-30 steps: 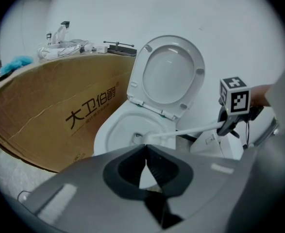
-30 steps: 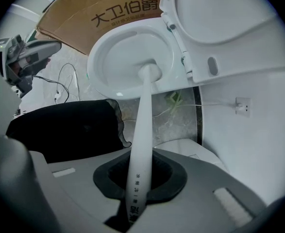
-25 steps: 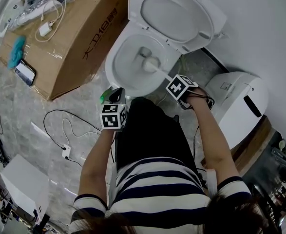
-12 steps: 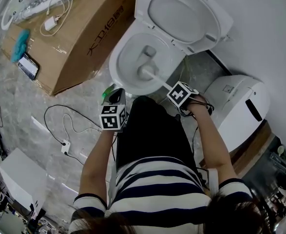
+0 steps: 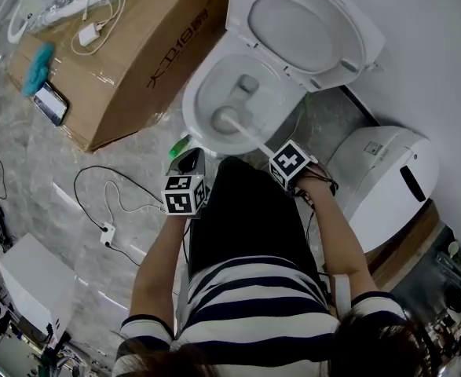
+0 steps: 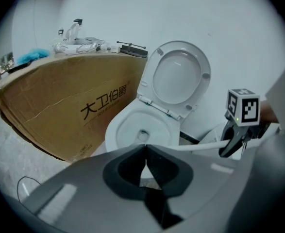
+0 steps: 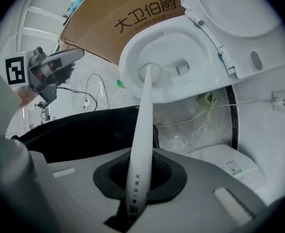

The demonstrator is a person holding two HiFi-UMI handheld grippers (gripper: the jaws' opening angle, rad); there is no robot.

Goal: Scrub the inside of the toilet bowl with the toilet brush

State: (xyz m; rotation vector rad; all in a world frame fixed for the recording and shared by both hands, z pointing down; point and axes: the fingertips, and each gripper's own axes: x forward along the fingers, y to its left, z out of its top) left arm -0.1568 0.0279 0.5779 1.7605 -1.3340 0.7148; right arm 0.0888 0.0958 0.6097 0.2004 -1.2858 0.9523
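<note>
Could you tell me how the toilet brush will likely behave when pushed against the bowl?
The brush runs straight into the bowl, so it is probably stiff. Smooth and held near its end by the right gripper, it may pivot or slip sideways.

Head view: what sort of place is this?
Likely a test or storage room rather than a lived-in bathroom: the open toilet stands beside a big cardboard box, a second white toilet-like unit sits close by, and loose cables trail over the marbled floor.
</note>
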